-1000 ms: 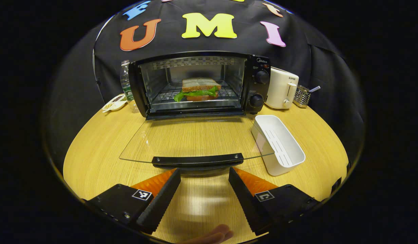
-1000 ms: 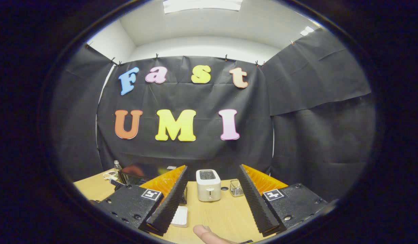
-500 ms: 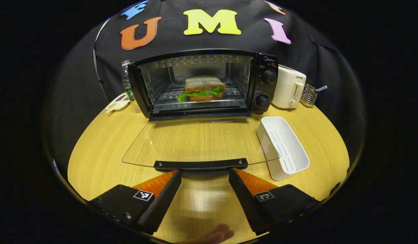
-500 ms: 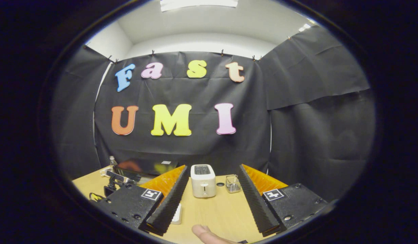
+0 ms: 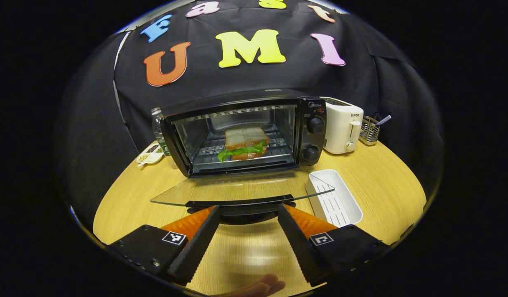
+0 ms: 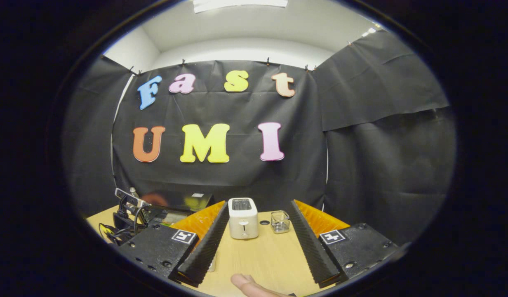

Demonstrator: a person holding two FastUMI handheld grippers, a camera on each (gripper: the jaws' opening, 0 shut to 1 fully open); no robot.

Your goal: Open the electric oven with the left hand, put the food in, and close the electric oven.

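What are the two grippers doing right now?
Left gripper: jaws open, at the oven door's handle, gripping nothing.
Right gripper: jaws open, empty.

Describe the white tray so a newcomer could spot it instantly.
Find the black electric oven at the back of the wooden table. In front of its knob side, beside the lowered glass door, lies the white tray: empty, oblong, ribbed inside, unlike the upright white toaster behind.

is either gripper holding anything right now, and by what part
Nothing is held. The left gripper is open at the oven door handle; the right gripper is open in the air.
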